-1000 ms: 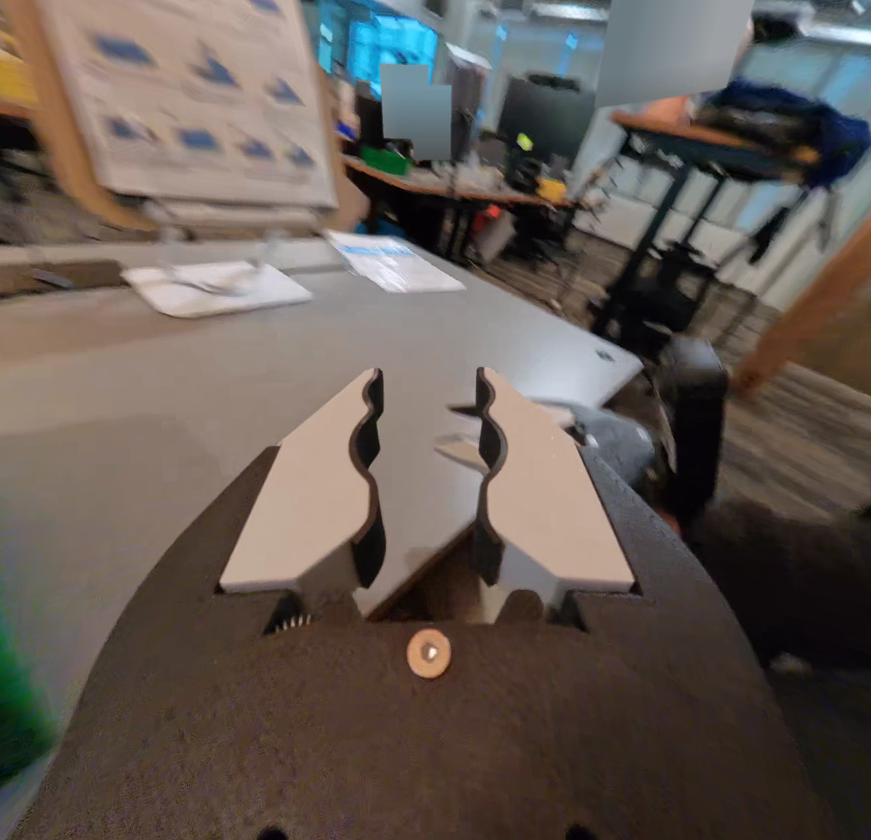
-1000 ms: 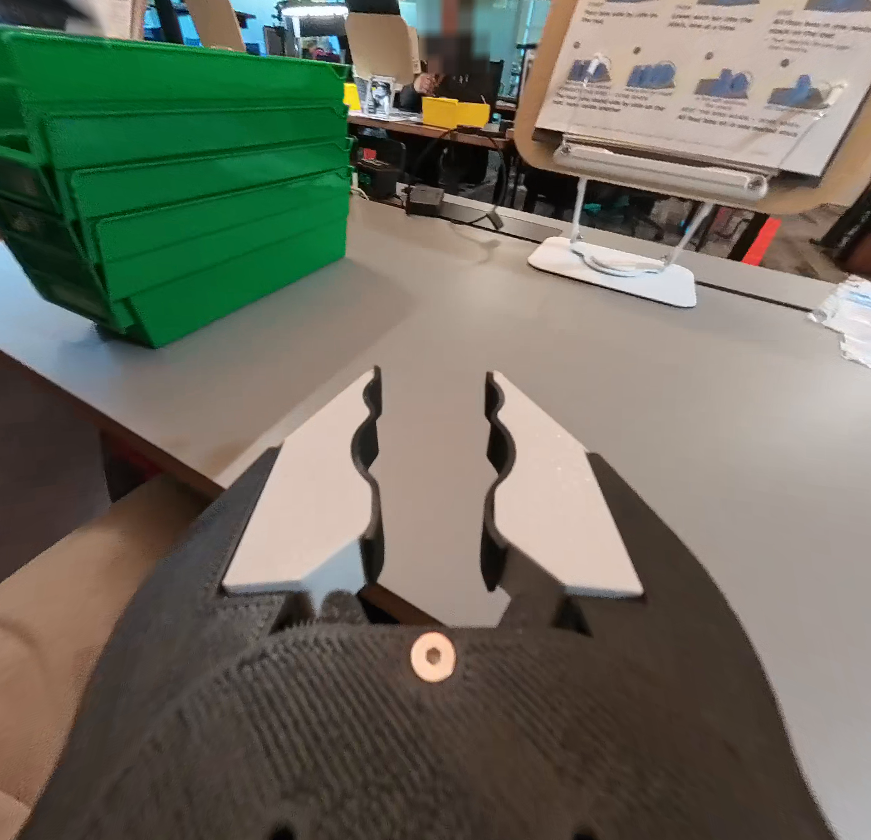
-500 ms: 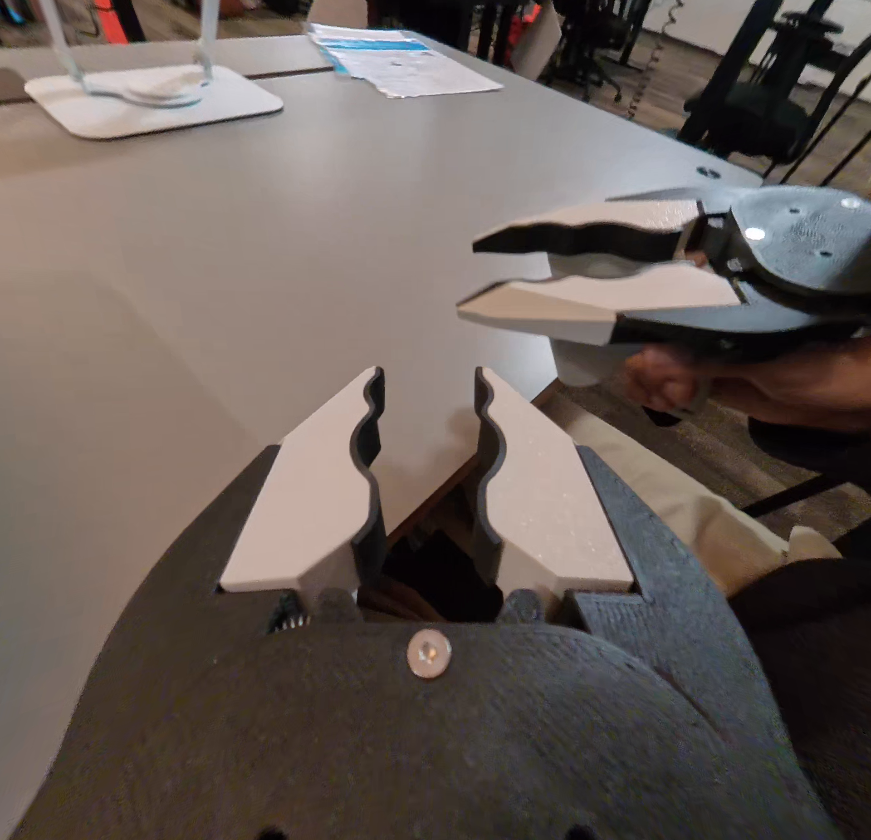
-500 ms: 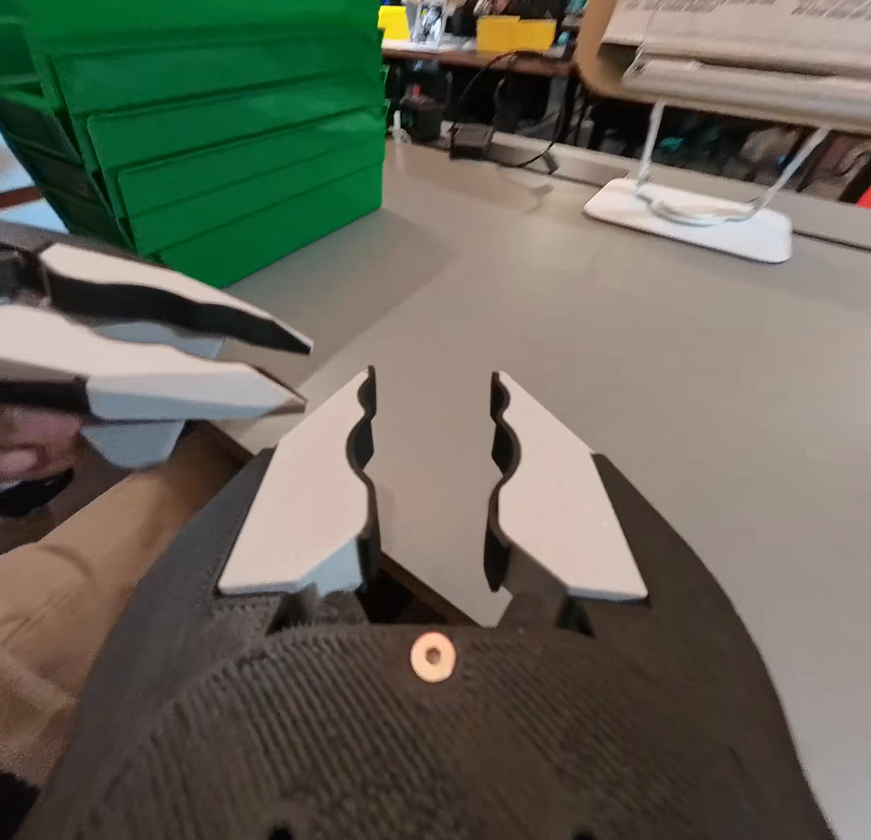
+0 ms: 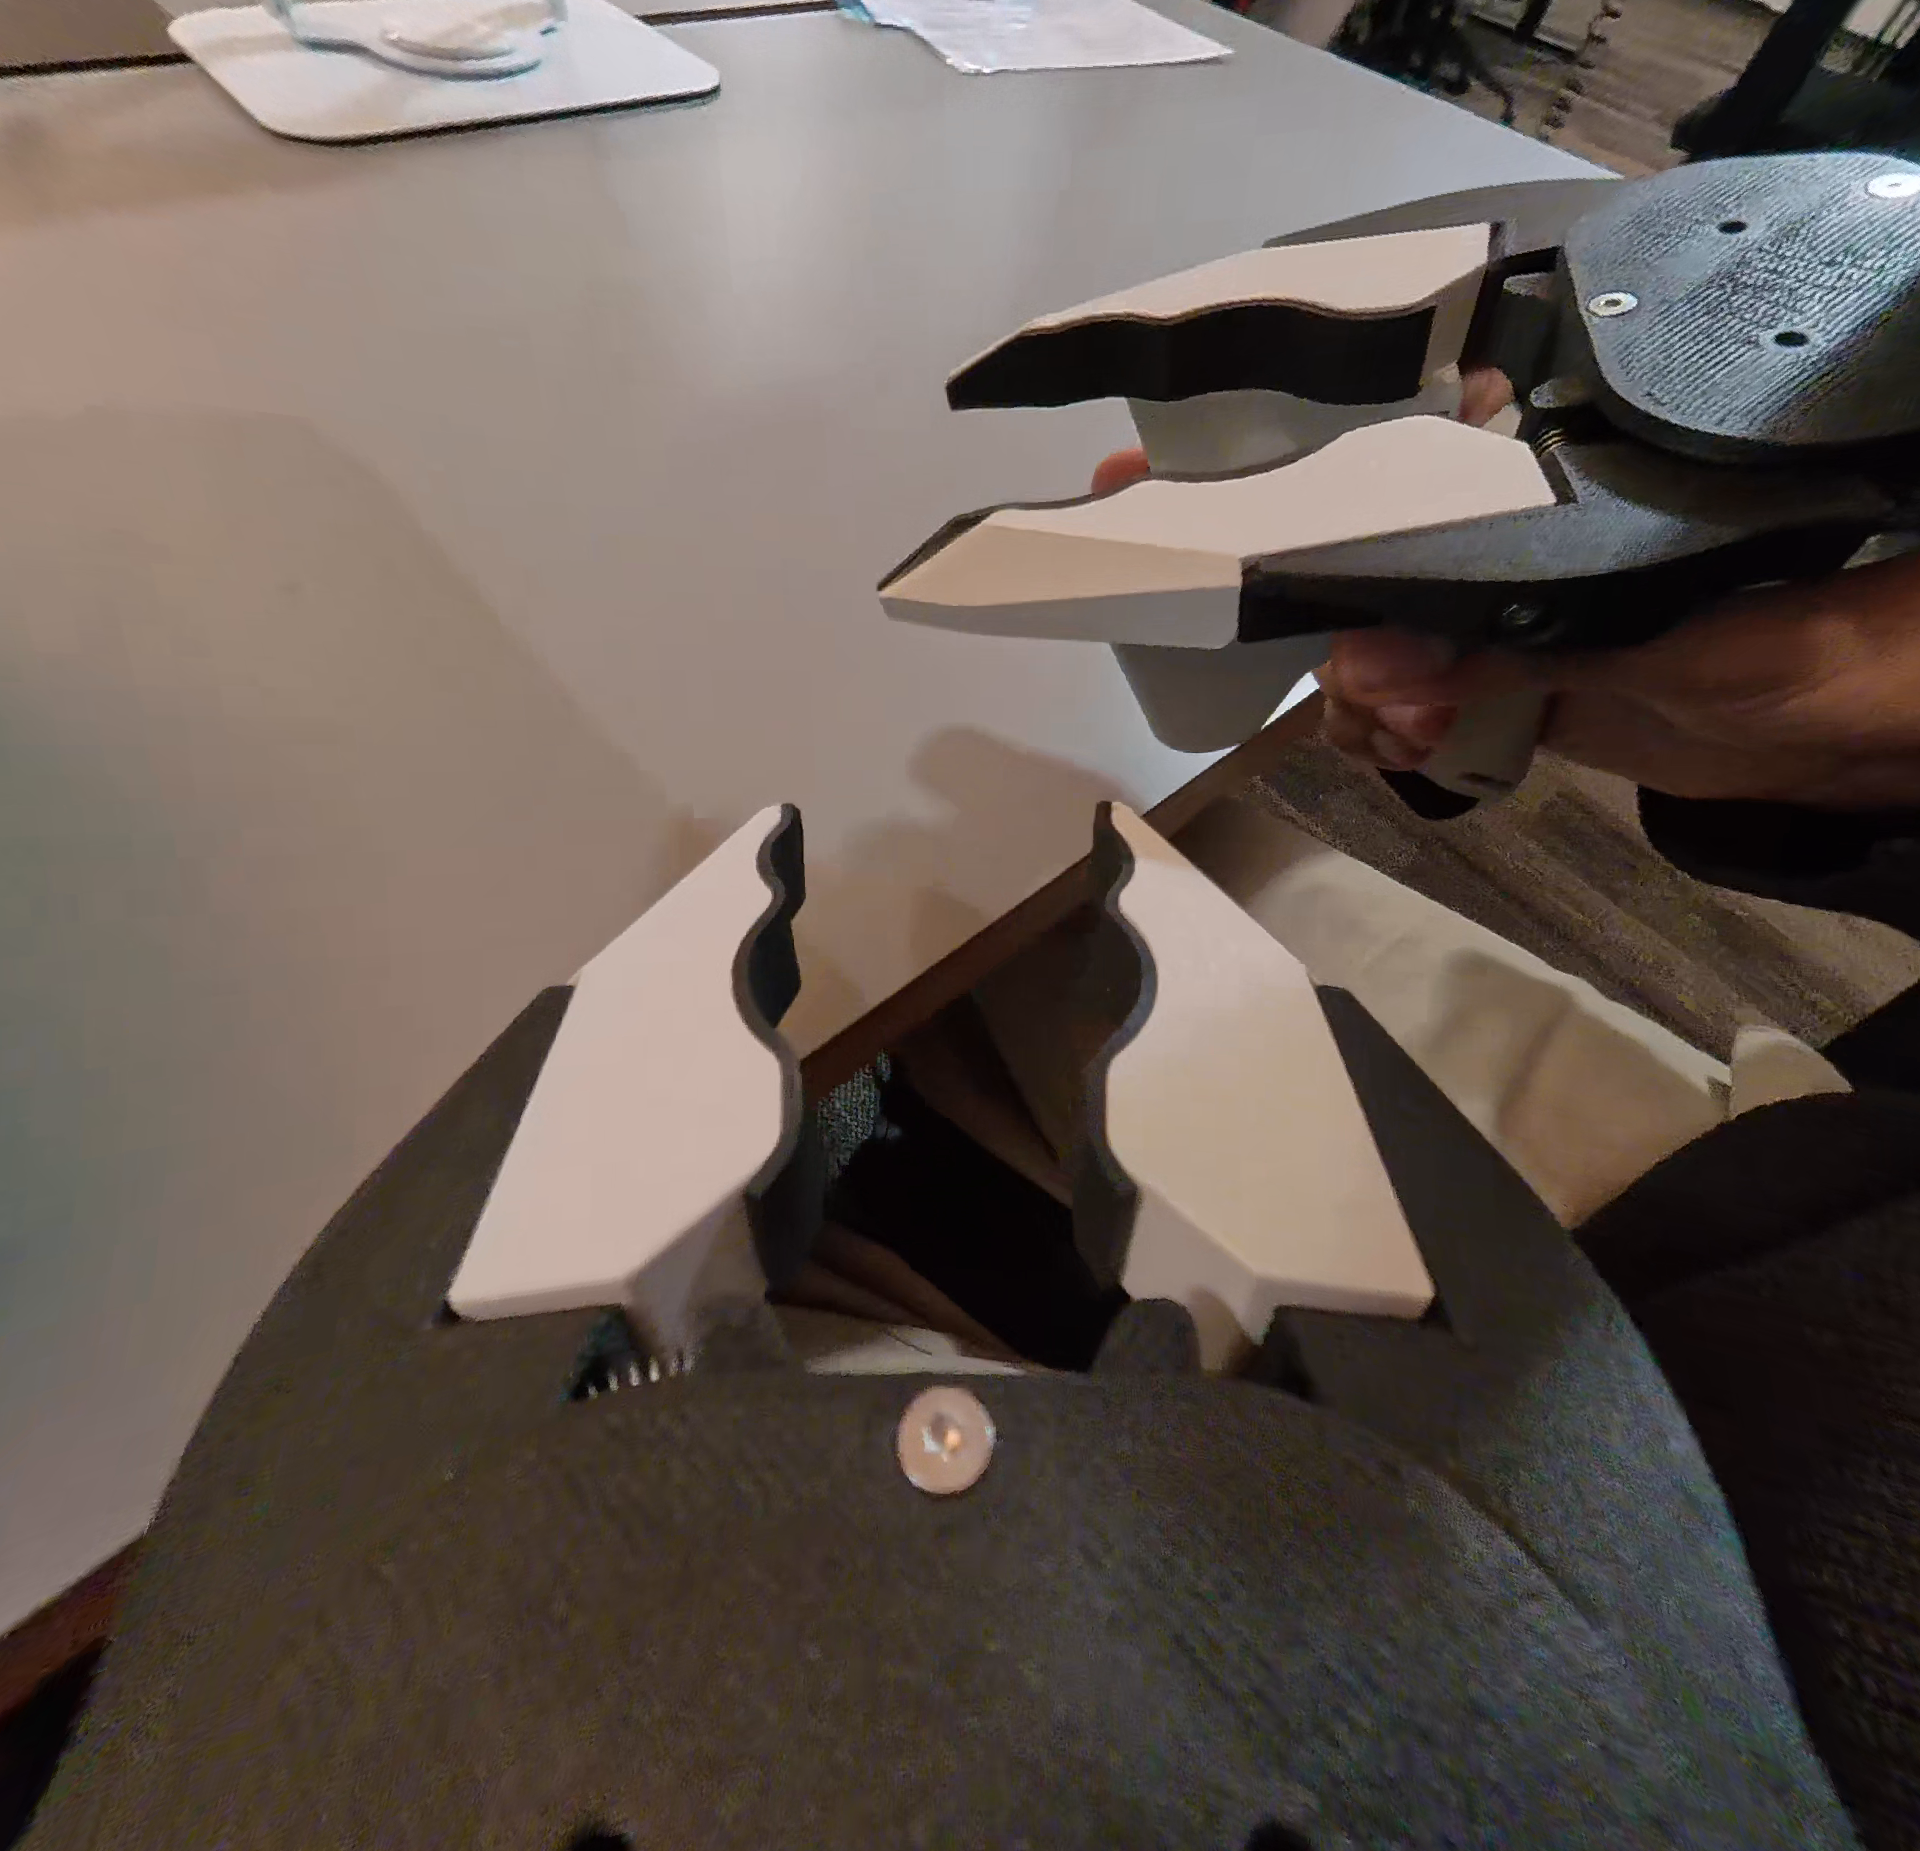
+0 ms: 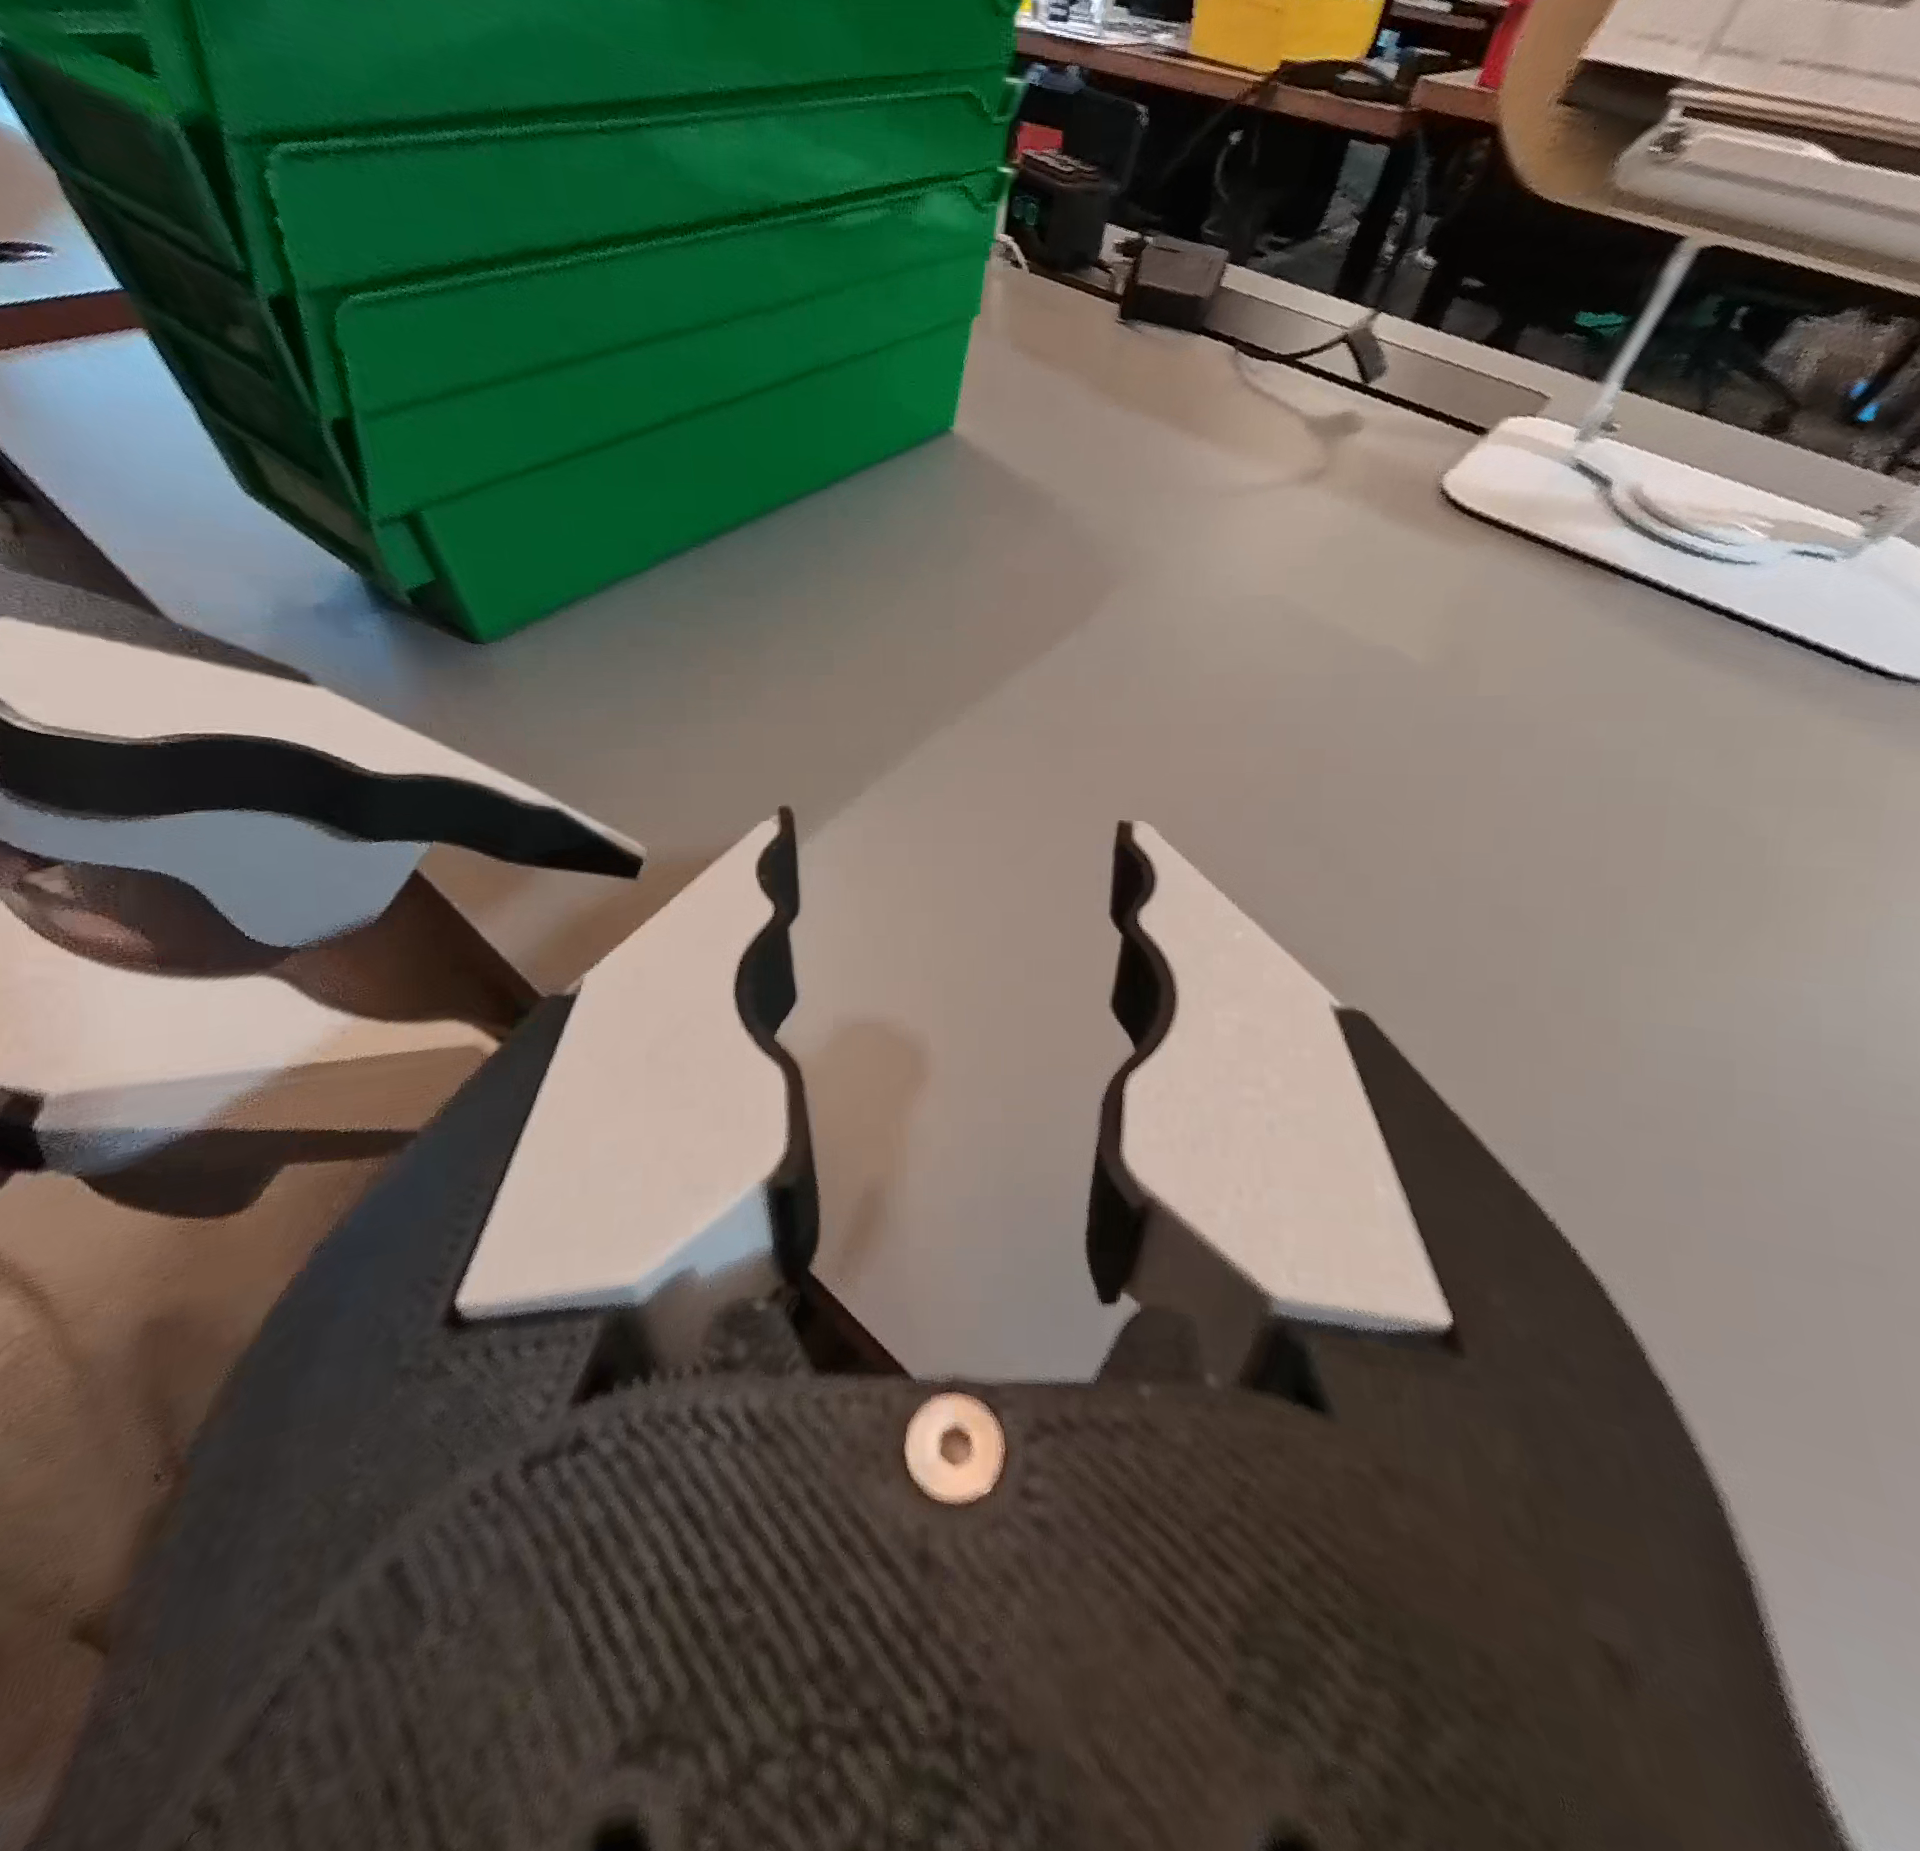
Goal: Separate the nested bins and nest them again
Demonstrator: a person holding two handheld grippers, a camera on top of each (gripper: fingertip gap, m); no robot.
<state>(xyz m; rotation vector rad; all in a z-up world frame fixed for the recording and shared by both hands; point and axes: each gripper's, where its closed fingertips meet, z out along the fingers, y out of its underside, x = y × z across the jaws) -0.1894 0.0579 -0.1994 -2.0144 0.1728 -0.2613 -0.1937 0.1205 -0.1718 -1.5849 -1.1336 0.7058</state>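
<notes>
Left gripper [image 5: 945,835] and right gripper [image 6: 951,835]: fingers spread wide, empty, at the near edge of the grey surface [image 6: 1351,814]. Nested green bins [image 6: 623,274], upright, occupy the far left; long sides face the right gripper.

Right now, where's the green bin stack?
Right wrist view only: green bin stack sits upper left on the grey table, left of the white stand base.

Left gripper [image 5: 945,835] gapes empty; right gripper [image 6: 951,845] likewise, hand-held.
</notes>
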